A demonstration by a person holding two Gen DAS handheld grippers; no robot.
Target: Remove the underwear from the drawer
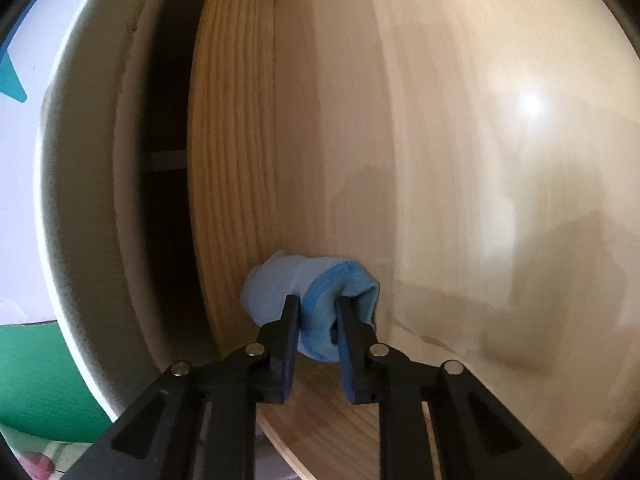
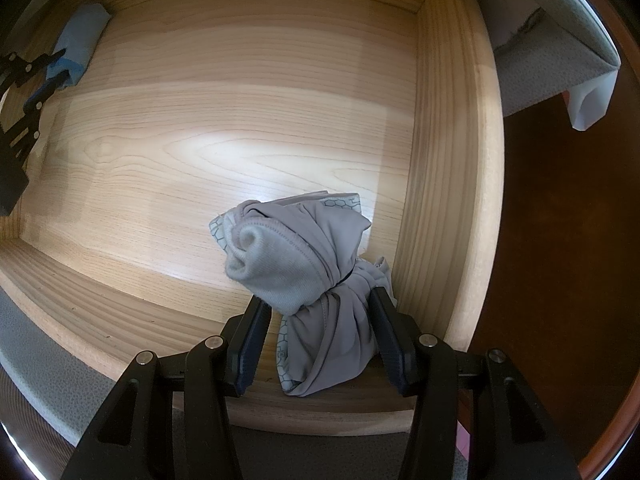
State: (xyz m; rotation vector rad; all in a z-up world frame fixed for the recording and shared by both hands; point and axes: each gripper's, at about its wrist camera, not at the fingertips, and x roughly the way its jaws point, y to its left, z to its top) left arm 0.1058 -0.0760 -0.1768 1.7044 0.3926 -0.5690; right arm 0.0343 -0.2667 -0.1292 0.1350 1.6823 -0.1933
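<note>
A rolled light-blue underwear [image 1: 280, 276] lies in a corner of the wooden drawer [image 1: 232, 160]. My left gripper [image 1: 318, 300] is shut on its darker blue hem end. The right wrist view shows the same roll [image 2: 82, 28] at the far left of the drawer floor [image 2: 240, 120], with the left gripper [image 2: 60, 68] on it. A bundled grey underwear [image 2: 280, 256] with a hexagon-patterned band sits near the drawer's right front corner. My right gripper [image 2: 318, 300] points down over it, and both fingers press the narrow middle of the bundle.
The drawer's right wall [image 2: 452, 160] stands close beside the grey bundle. Beyond it lies dark brown floor [image 2: 560, 240] and a grey padded edge with white cloth [image 2: 540, 68]. A pale cabinet frame [image 1: 80, 200] and something green [image 1: 36, 368] sit left of the drawer.
</note>
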